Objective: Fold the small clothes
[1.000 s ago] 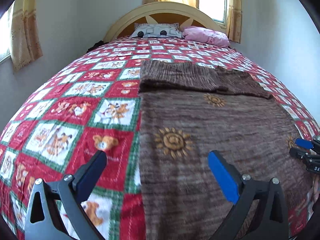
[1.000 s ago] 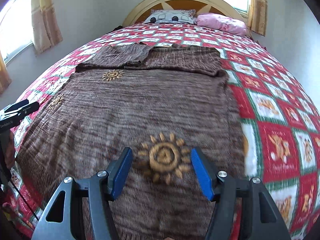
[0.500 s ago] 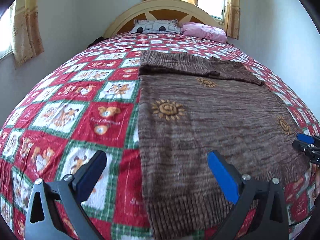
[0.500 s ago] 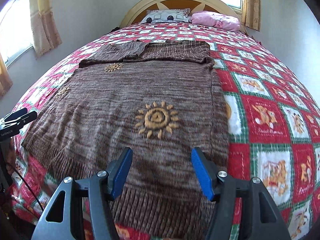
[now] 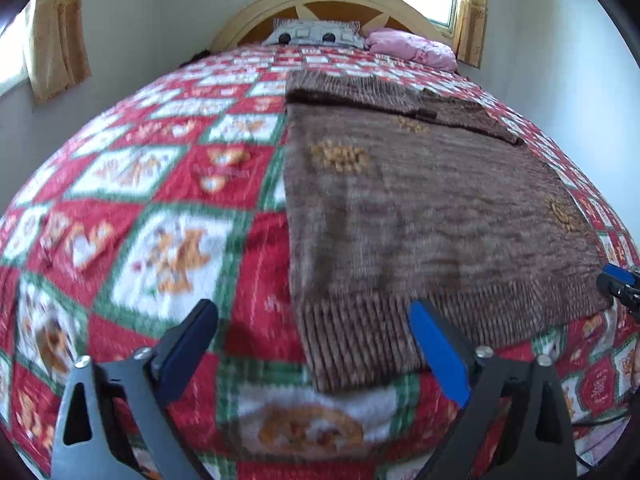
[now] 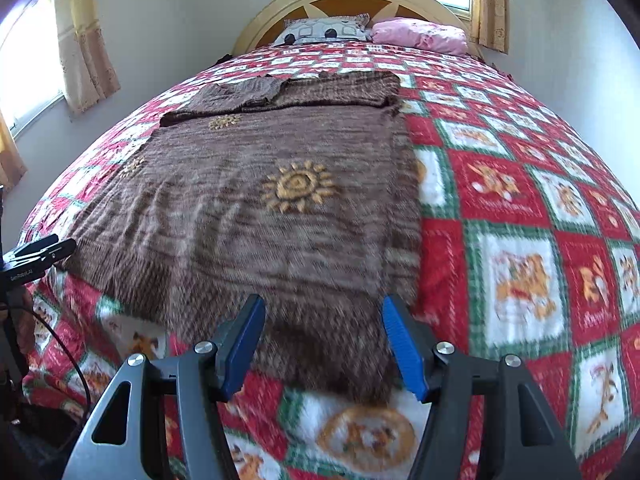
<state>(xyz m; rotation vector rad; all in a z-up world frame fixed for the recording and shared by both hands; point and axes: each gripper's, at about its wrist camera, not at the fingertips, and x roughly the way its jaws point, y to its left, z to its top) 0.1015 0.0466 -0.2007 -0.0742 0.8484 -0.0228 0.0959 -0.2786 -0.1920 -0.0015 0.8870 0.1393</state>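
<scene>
Brown sweater (image 6: 248, 208) with orange suns; red, white and green checked bedspread (image 6: 520, 208); pink pillow (image 6: 420, 34).

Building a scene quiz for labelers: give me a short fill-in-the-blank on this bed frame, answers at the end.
1. The brown sweater lies flat on a red, white and green ____.
2. The motifs knitted into the sweater are yellow ____.
3. At the headboard, beside the grey patterned pillow, lies a ____ pillow.
4. The right tool has its fingers on either side of the sweater's ribbed ____ without pressing on it.

Missing words: quilt; suns; pink; hem
</scene>
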